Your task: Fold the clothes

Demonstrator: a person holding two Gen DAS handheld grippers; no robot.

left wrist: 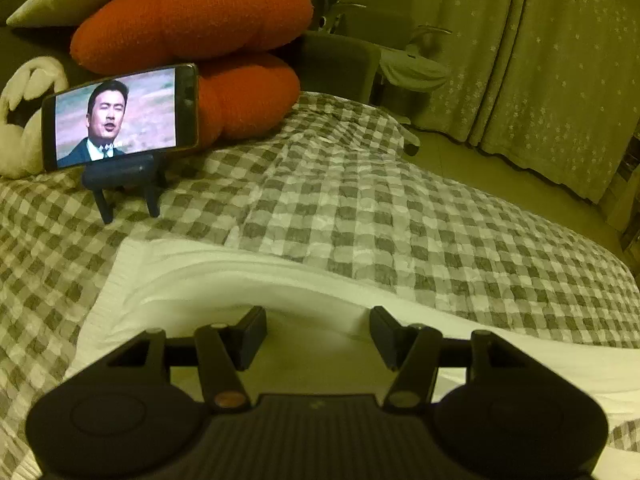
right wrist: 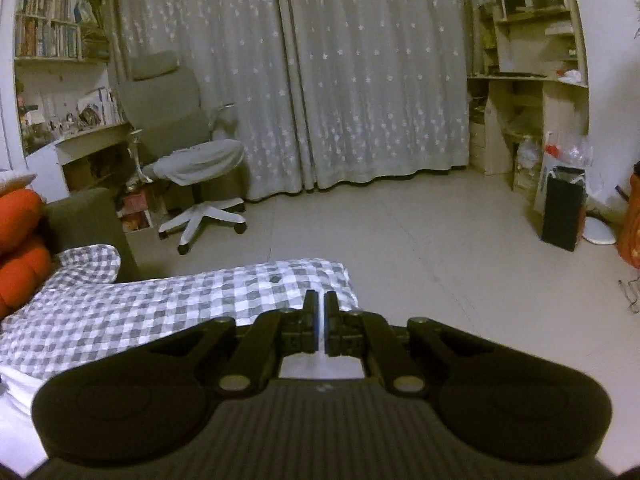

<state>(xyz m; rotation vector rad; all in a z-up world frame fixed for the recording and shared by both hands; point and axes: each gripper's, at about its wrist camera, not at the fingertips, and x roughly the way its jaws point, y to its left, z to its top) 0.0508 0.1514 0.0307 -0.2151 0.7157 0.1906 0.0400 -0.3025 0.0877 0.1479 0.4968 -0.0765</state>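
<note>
The white garment (left wrist: 248, 280) lies on the bed's checked cover (left wrist: 360, 208), spread below my left gripper (left wrist: 318, 332). Its far edge shows as a raised, rolled ridge running across the left wrist view, with a squared corner toward the phone side; that ridge looks like a doubled layer, so I judge at least one fold is in the cloth, though I can't make out what kind of garment it is or how many layers lie under it. The near part runs out of sight beneath the rig.

My left jaws stand released, wide apart, hovering over the white fabric with nothing between them. My right gripper (right wrist: 320, 322) has its jaws drawn almost together, with a thin pale strip in the narrow gap. That may be a pinch of white cloth, or only the garment seen through the slit; from this angle I cannot tell which. A little of the white shows at the lower left of the right wrist view as well.

How far along: the piece is neither a flat open sheet nor a tidy finished packet. It fits a garment partway through folding, and equally one being smoothed after its last fold.

Beyond it, a phone (left wrist: 120, 114) plays video on a small stand, backed by red cushions (left wrist: 192, 20). Past the bed stand an office chair (right wrist: 188, 148) and starred curtains (right wrist: 340, 72).
</note>
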